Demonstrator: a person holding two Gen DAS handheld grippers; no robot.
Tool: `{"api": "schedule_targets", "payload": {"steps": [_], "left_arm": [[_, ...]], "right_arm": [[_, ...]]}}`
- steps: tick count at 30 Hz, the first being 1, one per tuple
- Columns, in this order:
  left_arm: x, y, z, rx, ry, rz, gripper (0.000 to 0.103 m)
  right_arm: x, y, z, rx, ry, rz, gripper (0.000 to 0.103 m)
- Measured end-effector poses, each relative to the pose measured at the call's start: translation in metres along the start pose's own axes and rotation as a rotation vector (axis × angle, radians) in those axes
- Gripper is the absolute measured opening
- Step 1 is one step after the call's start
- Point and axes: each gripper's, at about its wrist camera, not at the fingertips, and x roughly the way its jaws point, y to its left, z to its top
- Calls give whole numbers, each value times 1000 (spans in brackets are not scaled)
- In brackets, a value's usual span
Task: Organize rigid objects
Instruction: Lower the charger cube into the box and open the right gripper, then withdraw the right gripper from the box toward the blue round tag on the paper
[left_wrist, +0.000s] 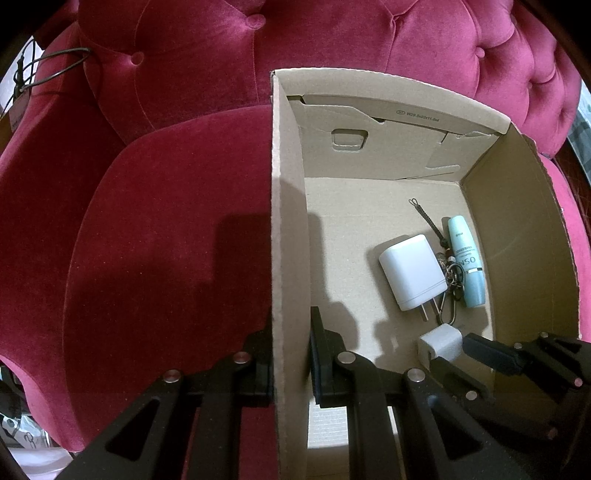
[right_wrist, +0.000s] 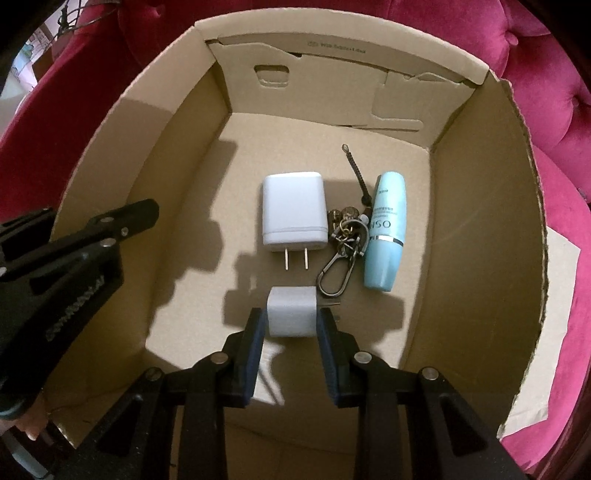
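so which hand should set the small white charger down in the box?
Right. Its tongs already hold the small white charger low over the box floor, near the large charger. The left tongs are clamped on the box wall.

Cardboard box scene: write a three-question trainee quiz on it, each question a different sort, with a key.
1. True or false: the left gripper is clamped on the side wall of the cardboard box.
2. Which item does the right gripper hold? A) the large white charger B) the small white charger C) the light blue tube
3. Fill in: the keychain lies between the large white charger and the ____.

Key: 1 true; 2 B; 3 light blue tube.
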Motion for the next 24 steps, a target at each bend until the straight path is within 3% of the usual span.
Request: {"api": "schedule_targets", "payload": {"steps": [15,24], "left_arm": [[0,-1,0,4,-2,2,15],[0,-1,-1,4,-2,4,15]], "right_arm": [[-40,0,-9,-10,-71,1,34],[-71,-5,-11,0,-122,-11,40]]}}
